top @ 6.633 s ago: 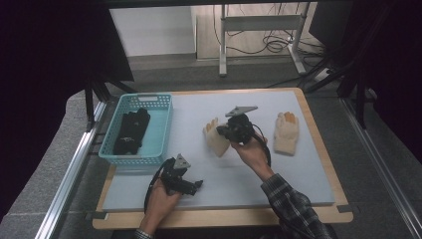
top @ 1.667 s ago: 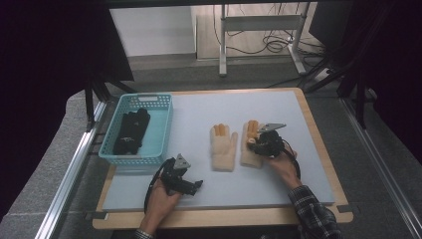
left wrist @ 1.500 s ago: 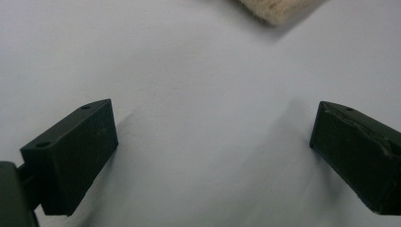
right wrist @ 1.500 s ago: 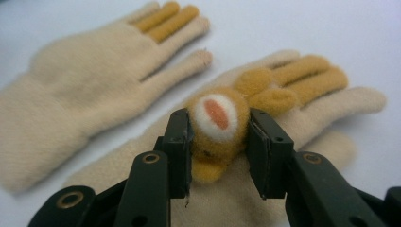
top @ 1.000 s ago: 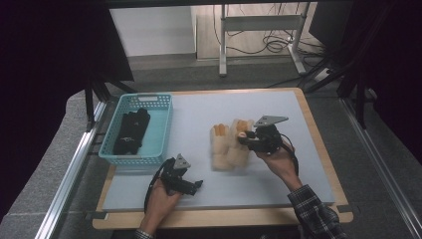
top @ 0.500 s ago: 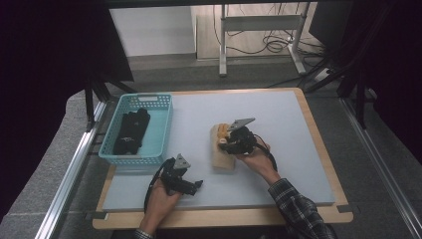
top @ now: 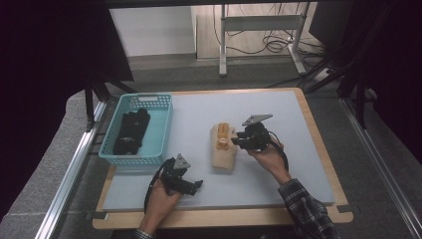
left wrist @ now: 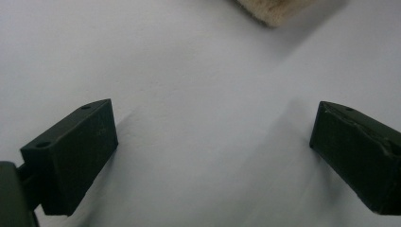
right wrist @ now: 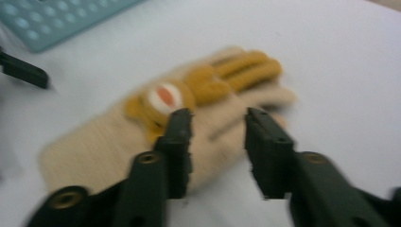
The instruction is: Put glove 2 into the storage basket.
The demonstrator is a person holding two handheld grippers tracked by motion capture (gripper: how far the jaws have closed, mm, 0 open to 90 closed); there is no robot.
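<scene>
While the right gripper (top: 238,142) hovers at the stacked tan gloves (top: 223,148) in the middle of the counter (top: 278,169), its jaws stand apart with nothing between them, poised over the edge of the pile in the right gripper view (right wrist: 215,125). The gloves lie one on the other, the upper one showing orange fingers and a round patch. They sit well apart from the blue basket (top: 158,134) at the left, which already holds dark gloves (top: 130,130).

The step in hand looks like taking the pair up together. To do that well, lower the jaws so one slides under the bottom glove and the other presses on top, biting both layers near the palm and not just the loose fingers. A shallow bite would likely lift only the top glove. Close firmly, since knit slips and sags.

Meanwhile the left gripper (top: 191,185) rests near the counter's front edge, jaws wide and empty (left wrist: 213,156), with a glove cuff (left wrist: 279,9) just beyond it. It could pin the cuff if the pile drags.
</scene>
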